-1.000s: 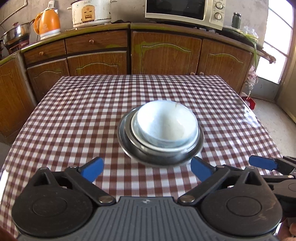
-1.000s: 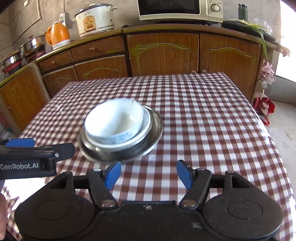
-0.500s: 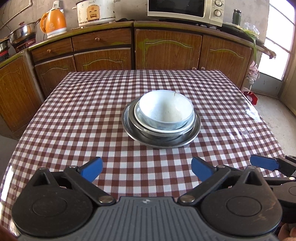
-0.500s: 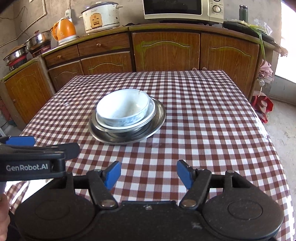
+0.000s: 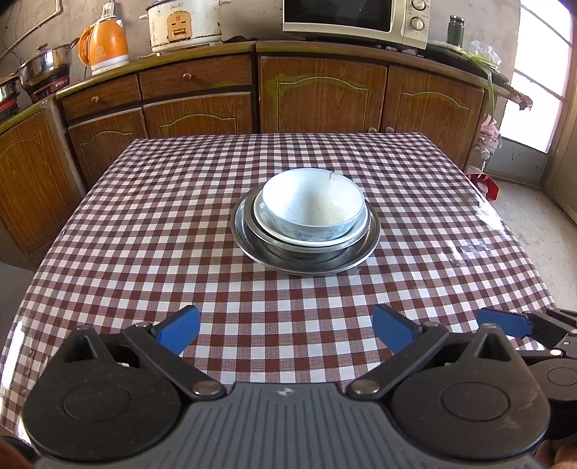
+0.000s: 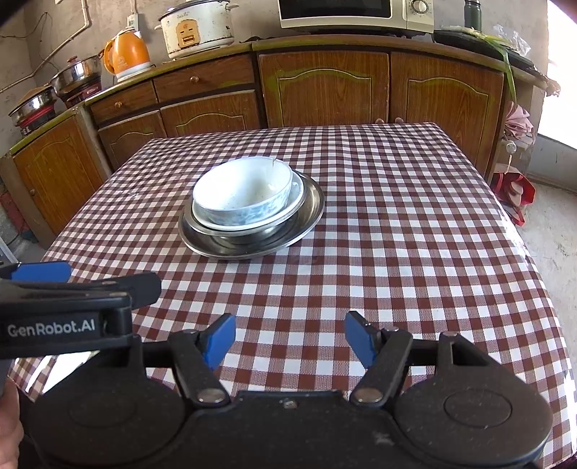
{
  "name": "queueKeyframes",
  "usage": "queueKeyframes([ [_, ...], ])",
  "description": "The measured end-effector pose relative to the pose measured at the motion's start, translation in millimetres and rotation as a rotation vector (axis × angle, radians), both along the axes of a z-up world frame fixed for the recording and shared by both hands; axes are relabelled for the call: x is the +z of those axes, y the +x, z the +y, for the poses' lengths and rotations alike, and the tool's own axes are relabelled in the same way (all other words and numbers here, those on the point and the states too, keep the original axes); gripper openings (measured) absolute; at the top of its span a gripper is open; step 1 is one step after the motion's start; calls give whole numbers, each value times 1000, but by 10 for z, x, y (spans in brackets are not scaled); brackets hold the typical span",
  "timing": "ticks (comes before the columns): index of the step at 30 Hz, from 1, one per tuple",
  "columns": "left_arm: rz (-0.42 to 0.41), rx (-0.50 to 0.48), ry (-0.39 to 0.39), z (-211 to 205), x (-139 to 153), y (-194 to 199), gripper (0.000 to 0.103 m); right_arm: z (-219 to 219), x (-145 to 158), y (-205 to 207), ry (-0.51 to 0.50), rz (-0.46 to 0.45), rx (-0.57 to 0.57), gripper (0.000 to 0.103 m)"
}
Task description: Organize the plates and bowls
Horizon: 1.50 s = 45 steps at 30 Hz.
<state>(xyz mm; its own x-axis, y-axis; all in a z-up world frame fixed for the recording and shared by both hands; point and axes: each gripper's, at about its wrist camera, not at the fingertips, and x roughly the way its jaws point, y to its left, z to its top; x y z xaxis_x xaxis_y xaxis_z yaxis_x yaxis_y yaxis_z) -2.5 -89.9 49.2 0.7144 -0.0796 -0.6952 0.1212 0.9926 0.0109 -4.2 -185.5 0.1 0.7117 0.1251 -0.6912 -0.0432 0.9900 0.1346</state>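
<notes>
A pale blue-white bowl sits on a white plate, which rests in a steel dish on a wide steel plate, all stacked mid-table. The right wrist view shows the same bowl and steel plate left of centre. My left gripper stands open over the near tablecloth, well short of the stack, nothing between its blue pads. My right gripper is also open and empty, near the front edge. Each gripper shows at the edge of the other's view.
The table wears a red-and-white checked cloth. Behind it run wooden cabinets with a microwave, a rice cooker, an orange kettle and pots. A bright doorway lies at right.
Both grippers have drawn back from the stack toward the near table edge, so the bowl and plates look smaller and farther. The jaws stayed open. The stack has not moved.
</notes>
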Motion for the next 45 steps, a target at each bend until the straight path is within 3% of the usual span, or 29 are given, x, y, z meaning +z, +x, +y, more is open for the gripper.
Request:
queueKeyframes([
  [45,-14,-17,13,-32,-34,-9,103,36,-75,29,27,35,26,80],
])
